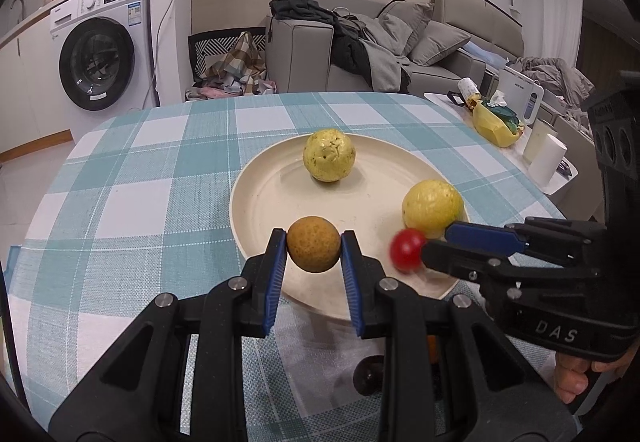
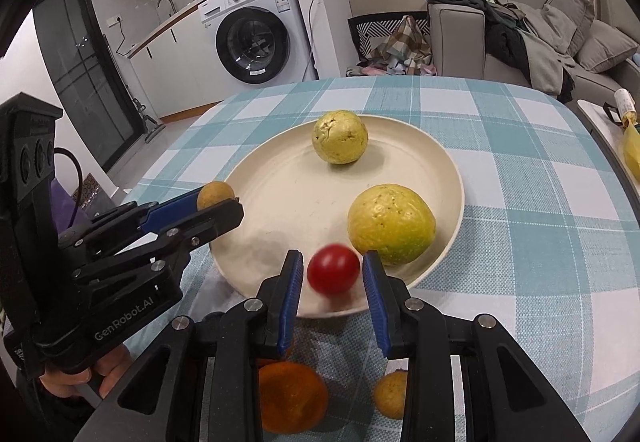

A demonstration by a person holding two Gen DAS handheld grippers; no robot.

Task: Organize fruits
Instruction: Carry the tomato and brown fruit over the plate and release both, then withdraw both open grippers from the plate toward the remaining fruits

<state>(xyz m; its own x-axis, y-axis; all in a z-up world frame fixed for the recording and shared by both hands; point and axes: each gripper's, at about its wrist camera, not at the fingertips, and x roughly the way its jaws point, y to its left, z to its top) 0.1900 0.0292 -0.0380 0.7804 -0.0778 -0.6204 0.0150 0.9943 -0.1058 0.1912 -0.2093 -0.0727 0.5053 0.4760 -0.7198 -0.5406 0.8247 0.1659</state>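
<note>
A cream plate (image 1: 276, 198) (image 2: 280, 182) sits on the checked tablecloth with two yellow-green fruits (image 1: 329, 155) (image 1: 433, 208) on it. My left gripper (image 1: 314, 250) is shut on a small brown round fruit (image 1: 314, 249) (image 2: 215, 194) above the plate's near rim. My right gripper (image 2: 333, 269) (image 1: 434, 242) is open; a blurred red tomato (image 2: 333, 269) (image 1: 408, 250) sits loose between its pads over the plate's near edge, with gaps on both sides. An orange (image 2: 292, 398) and another small brown fruit (image 2: 390, 394) lie on the cloth under the right gripper.
A side table at the right holds a yellow bag (image 1: 496, 122), white cups (image 1: 546, 158) and a white appliance (image 1: 520, 98). A washing machine (image 1: 100, 42), a laundry basket (image 1: 228, 58) and a grey sofa with clothes (image 1: 360, 42) stand beyond the table.
</note>
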